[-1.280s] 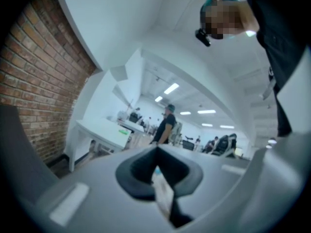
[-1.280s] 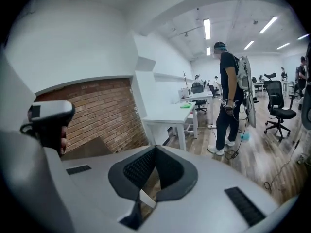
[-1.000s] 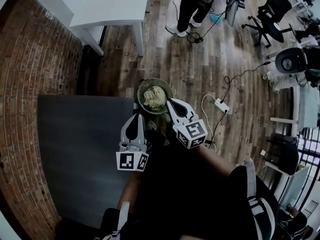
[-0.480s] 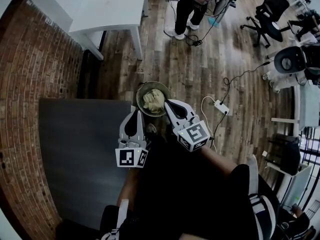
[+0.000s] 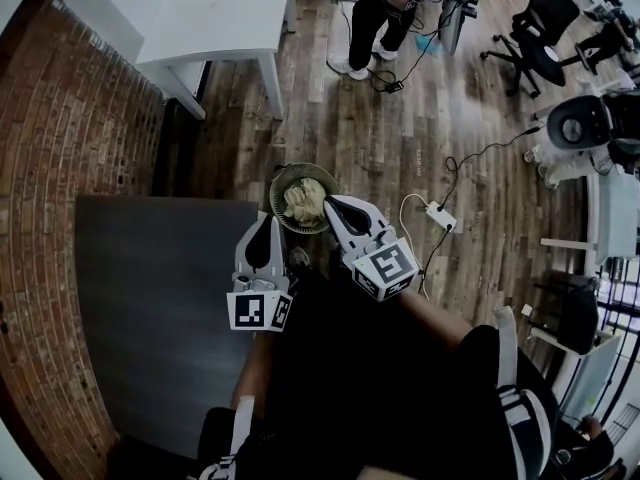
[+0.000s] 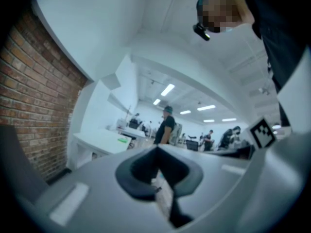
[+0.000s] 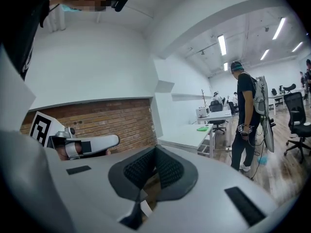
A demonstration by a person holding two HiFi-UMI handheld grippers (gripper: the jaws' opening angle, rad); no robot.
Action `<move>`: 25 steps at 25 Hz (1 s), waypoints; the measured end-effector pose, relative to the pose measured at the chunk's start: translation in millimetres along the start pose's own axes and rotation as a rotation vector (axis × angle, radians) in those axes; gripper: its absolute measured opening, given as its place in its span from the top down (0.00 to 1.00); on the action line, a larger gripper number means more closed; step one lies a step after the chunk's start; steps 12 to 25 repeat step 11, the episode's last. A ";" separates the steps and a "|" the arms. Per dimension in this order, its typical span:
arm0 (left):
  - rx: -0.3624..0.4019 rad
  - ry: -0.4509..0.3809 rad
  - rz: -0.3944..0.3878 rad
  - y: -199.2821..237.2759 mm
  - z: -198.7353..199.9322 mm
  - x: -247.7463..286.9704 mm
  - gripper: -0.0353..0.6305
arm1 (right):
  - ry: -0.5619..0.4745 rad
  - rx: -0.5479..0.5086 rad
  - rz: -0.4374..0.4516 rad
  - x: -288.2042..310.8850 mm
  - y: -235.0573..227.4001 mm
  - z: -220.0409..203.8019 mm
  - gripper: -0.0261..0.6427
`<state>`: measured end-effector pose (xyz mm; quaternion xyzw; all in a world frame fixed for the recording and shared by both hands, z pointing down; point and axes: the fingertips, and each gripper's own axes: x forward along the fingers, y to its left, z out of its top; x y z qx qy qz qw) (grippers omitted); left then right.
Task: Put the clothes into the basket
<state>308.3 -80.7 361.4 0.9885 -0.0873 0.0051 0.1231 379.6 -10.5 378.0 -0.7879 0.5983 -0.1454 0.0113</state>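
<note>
On the wooden floor (image 5: 400,138), by the bench's (image 5: 150,298) far right corner: a filled basket (image 5: 277,190).
Pale clothes (image 5: 305,200) lie heaped inside it; the left gripper (image 5: 272,223) and right gripper (image 5: 331,204) hover close by, jaws clenched on nothing.

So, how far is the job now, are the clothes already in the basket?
Done: a pale cloth lies inside the round basket on the floor. In hand: nothing; the left hand-held gripper and the right hand-held gripper both have their jaws together and empty, near the basket. Left: probably nothing, as no other clothes show on the dark table.
</note>
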 end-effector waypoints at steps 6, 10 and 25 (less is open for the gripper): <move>-0.002 -0.004 0.004 3.3 1.9 0.9 0.94 | -0.017 -0.004 0.021 3.6 3.3 4.9 0.95; 0.000 -0.009 0.001 0.6 3.6 5.2 0.94 | -0.023 -0.009 0.023 2.5 0.1 7.3 0.95; 0.000 -0.011 0.001 0.0 4.4 6.3 0.94 | -0.024 -0.008 0.024 2.3 -0.7 8.0 0.95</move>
